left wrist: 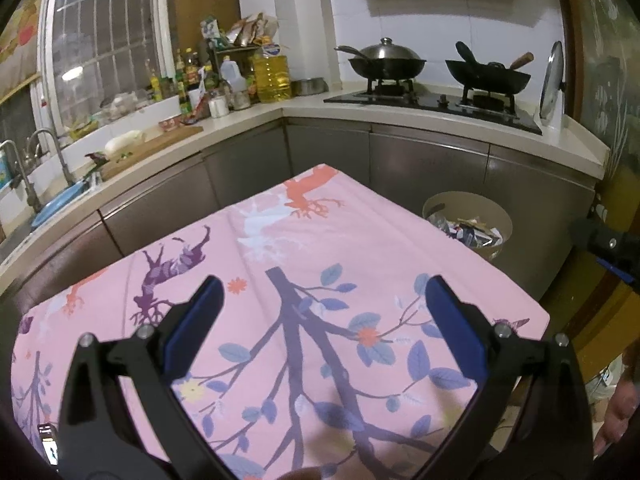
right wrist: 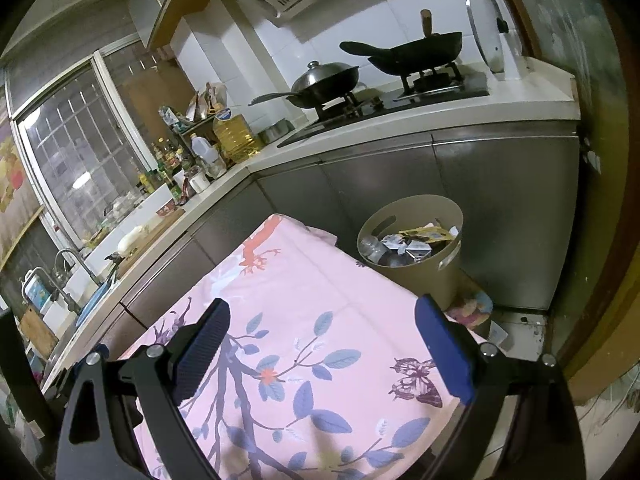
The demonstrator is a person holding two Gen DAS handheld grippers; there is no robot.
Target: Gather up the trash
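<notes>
A beige round trash bin [left wrist: 502, 211] stands on the floor beyond the table's far right corner, holding wrappers and a plastic bottle; it shows more fully in the right wrist view [right wrist: 416, 280]. The table wears a pink cloth with leaf and tree prints [left wrist: 280, 248], also seen in the right wrist view [right wrist: 312, 288]. No loose trash shows on the cloth. My left gripper [left wrist: 324, 300] is open and empty above the cloth. My right gripper [right wrist: 322, 322] is open and empty above the cloth's right part; it also shows at the right edge of the left wrist view [left wrist: 608, 248].
An L-shaped kitchen counter [left wrist: 248, 116] runs behind the table, with bottles, a cutting board and a sink at the left. A gas stove [left wrist: 436, 100] carries two woks. Grey cabinet doors [right wrist: 500, 208] stand behind the bin. A patterned mat [right wrist: 472, 308] lies by the bin.
</notes>
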